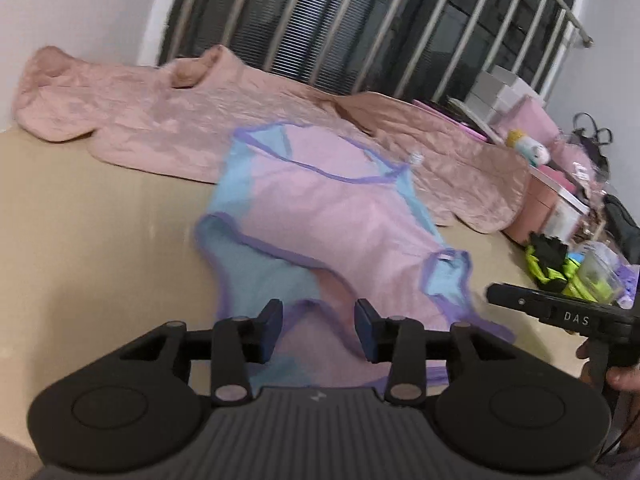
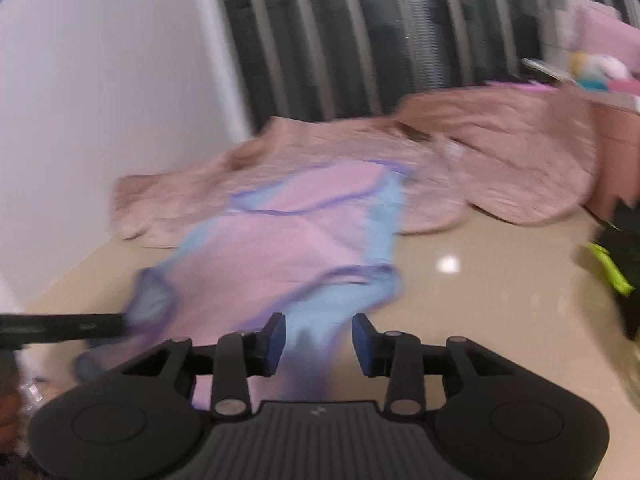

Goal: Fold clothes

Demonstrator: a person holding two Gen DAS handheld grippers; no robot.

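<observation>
Both the left gripper and right gripper are held part-open, nothing clamped; the pink-and-blue garment hem should be pinched evenly before folding.

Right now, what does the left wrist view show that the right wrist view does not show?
Only the left wrist view shows the right gripper's body from the side, a hand on its handle, and the whole clutter pile with a clear container.

Only the right wrist view shows the left gripper's black finger at the garment's edge, and a light glare on the tabletop.

Both show the pink and blue garment, the peach quilt behind it, and open jaws with cloth between them.
</observation>
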